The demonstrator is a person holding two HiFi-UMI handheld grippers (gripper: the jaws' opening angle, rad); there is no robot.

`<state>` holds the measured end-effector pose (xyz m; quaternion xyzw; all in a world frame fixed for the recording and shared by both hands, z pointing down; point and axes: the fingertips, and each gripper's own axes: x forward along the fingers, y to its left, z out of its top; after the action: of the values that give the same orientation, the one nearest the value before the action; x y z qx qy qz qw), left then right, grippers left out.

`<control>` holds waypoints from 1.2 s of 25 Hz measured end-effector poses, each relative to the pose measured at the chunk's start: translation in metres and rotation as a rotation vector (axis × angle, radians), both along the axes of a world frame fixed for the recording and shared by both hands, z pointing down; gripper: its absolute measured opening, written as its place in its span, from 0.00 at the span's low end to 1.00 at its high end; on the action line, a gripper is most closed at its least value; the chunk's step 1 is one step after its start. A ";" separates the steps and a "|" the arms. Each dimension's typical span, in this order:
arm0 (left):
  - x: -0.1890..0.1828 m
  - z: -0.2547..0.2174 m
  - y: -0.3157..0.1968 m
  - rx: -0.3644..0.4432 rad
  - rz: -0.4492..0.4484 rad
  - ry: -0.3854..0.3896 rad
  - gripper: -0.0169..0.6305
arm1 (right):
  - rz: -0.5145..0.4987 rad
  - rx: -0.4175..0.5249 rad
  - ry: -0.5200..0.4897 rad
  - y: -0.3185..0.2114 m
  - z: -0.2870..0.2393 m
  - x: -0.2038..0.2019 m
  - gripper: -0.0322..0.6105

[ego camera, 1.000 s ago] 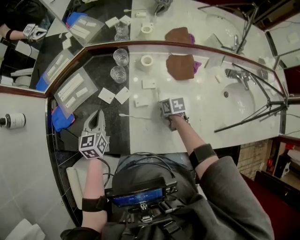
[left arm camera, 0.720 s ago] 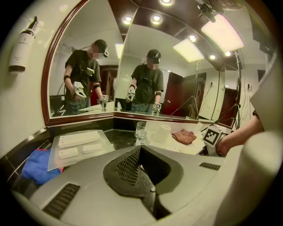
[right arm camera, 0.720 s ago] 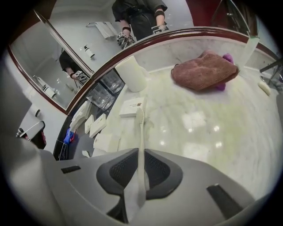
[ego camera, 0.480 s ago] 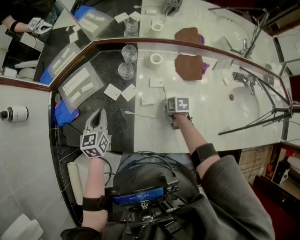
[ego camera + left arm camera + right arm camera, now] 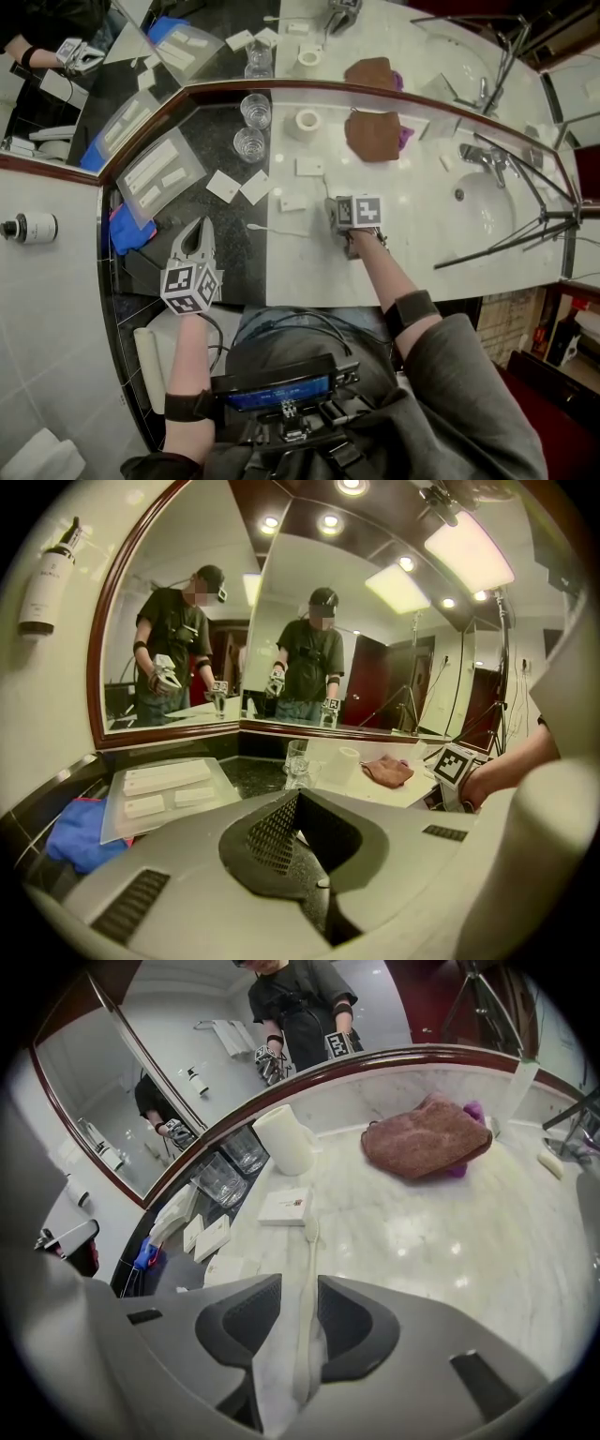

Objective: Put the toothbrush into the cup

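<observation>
Jaws of the right gripper (image 5: pixel 299 1284) have just been opening and now stand spread. The slim white plastic toothbrush (image 5: pixel 306 1321) lies flat between the pads on the white marble counter (image 5: pixel 422 1251), nearer the right-hand pad, not pinched. So I have no grip and nothing is lifted. I read this as lining up or re-setting the pick; the next close should land on the handle. The brush head ends just short of the small flat white box (image 5: pixel 285 1207). Behind that box stands a white cylinder (image 5: pixel 285 1138), and behind-left of it two clear glass tumblers (image 5: pixel 246 1147). I can't tell which is the cup; the brush is in neither. The left gripper (image 5: pixel 296 808) has its jaws pressed together, empty, well left of the box over the dark stone top (image 5: pixel 234 262). Versus a second ago, both hands sit about where they were; only the right jaw gap differs.
</observation>
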<state>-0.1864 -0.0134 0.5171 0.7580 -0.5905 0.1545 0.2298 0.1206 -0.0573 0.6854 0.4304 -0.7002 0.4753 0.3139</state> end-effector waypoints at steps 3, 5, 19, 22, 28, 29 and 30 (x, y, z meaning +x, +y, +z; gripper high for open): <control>0.004 -0.002 -0.001 0.010 0.007 0.003 0.03 | -0.022 0.052 -0.020 -0.004 -0.013 0.002 0.27; 0.008 -0.005 -0.003 0.018 0.014 0.006 0.03 | -0.046 0.107 -0.040 -0.008 -0.027 0.003 0.27; 0.033 -0.031 -0.022 0.081 0.061 0.018 0.03 | -0.200 0.614 -0.118 -0.024 -0.173 0.014 0.08; 0.037 -0.035 -0.022 0.089 0.068 0.015 0.03 | -0.179 0.671 -0.116 -0.021 -0.191 0.024 0.08; 0.037 -0.036 -0.019 0.086 0.076 0.000 0.03 | -0.147 0.730 -0.124 -0.010 -0.205 0.038 0.08; 0.037 -0.036 -0.018 0.086 0.076 0.000 0.03 | -0.140 0.731 -0.126 -0.009 -0.203 0.039 0.08; 0.037 -0.036 -0.017 0.086 0.076 0.003 0.03 | -0.134 0.731 -0.126 -0.007 -0.202 0.040 0.08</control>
<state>-0.1492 -0.0305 0.4814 0.7895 -0.5669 0.1365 0.1916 0.1609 -0.0647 0.4833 0.4373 -0.8682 0.1980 0.1260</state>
